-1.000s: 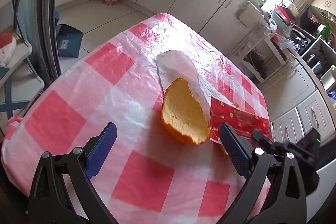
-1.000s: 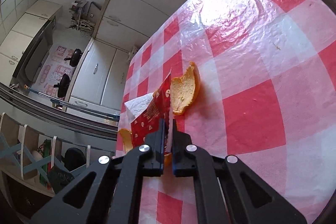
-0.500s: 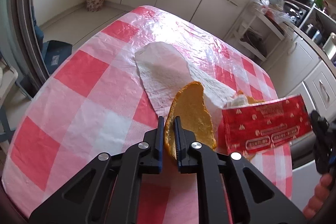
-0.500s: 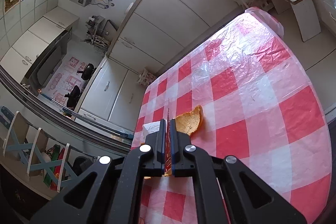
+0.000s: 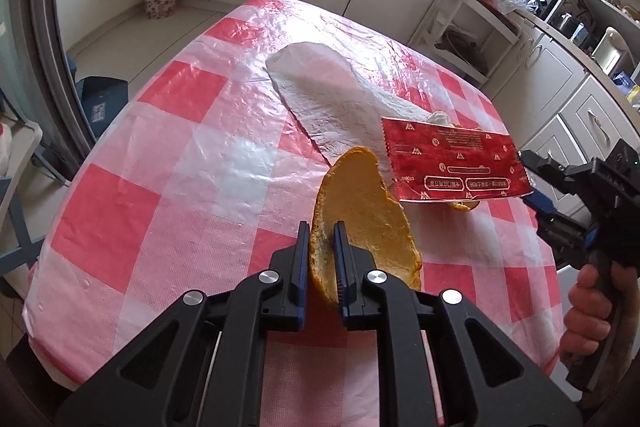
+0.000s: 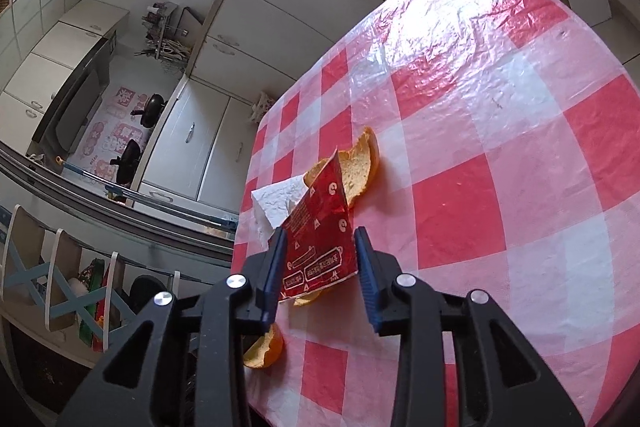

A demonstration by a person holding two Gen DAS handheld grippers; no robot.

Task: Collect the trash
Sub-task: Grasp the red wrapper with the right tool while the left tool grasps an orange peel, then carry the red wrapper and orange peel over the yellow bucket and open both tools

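While curved orange peel piece [image 5: 360,223] is clamped in near-closed left tongs [image 5: 322,263], flat red foil wrapper [image 6: 320,239] sits unpinched between just-opened right tongs [image 6: 320,263]; white paper napkin [image 5: 320,99], peel scraps left on checked surface [image 5: 180,155].

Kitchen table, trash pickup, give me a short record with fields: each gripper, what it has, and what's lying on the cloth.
left gripper: shut on the large orange peel, lifted edge-on
right gripper: jaws just opened; red wrapper sits between them, pads not pressing it
tissue: flat on the checked tablecloth, partly under the wrapper
other peel: a small orange peel near the table edge; another piece beyond the wrapper
hand: grips the right gripper's handle
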